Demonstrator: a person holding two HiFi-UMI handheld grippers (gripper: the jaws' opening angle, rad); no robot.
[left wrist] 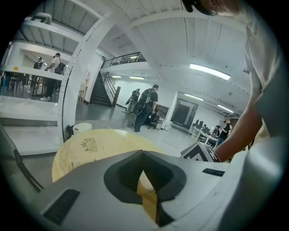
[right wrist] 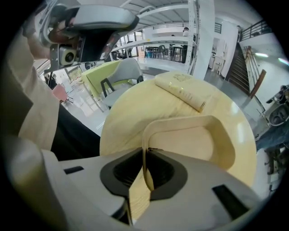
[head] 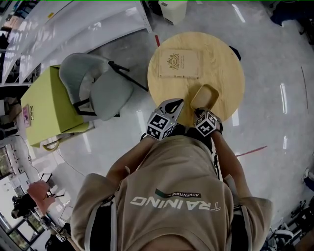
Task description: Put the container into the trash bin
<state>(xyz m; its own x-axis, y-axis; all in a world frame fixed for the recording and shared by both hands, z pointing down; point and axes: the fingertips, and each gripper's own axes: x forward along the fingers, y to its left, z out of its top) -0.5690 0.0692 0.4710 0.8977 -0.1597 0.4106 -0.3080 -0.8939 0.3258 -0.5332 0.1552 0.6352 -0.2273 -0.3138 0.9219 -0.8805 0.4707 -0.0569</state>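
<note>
From where I stand, the right hand-held gripper [head: 199,112] has its jaws pinched on the near wall of the container [head: 205,95], a shallow beige tray at the near edge of the round wooden surface [head: 221,63]; only that thin wall sits between the pads. The left hand-held gripper [head: 174,104] hangs just beside it with its jaws drawn together on nothing; through its own view I see only the surface [left wrist: 76,153].

My worry is the grip: 1 edge of a light tray is held, so a lift could let the far end droop and swing, or the wall could flex and slide out of the pinch. A fast turn toward the bin would make that worse. The grey chair [head: 98,86] stands close on the left, and a careless swing could clip it; the closed book [head: 179,63] lies just beyond the tray and a forward push would nudge it.

The container [right wrist: 194,140] looks empty from the right gripper view. A pale bin [head: 172,10] stands on the floor past the far rim; I cannot see inside it. A yellow-green box [head: 46,105] sits behind the chair, its contents hidden.
</note>
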